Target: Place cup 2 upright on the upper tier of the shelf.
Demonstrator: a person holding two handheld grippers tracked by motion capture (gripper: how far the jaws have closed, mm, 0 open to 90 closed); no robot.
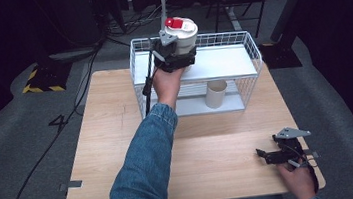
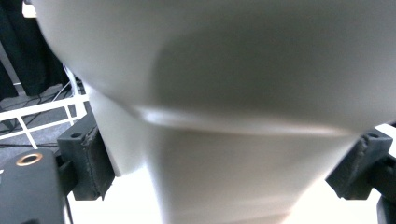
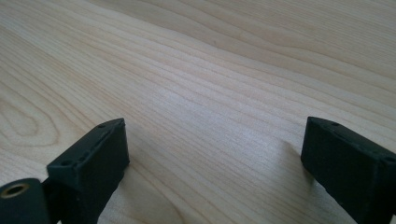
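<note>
The left gripper (image 1: 178,54) clamps a white tub (image 1: 181,37) above the wire rack's (image 1: 252,50) top shelf. The right gripper (image 1: 276,154) rests wide open near the table's (image 1: 105,153) front edge.

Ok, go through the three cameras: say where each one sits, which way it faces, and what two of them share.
High view: above the person's side, facing forward and down on the table and wire rack; both forearms show.
Left gripper view: rides the left gripper, looking along its jaws at the white container between them.
Right gripper view: rides the right gripper, jaws apart, facing bare tabletop.
Shared: the white container shows in the high and left gripper views.
</note>
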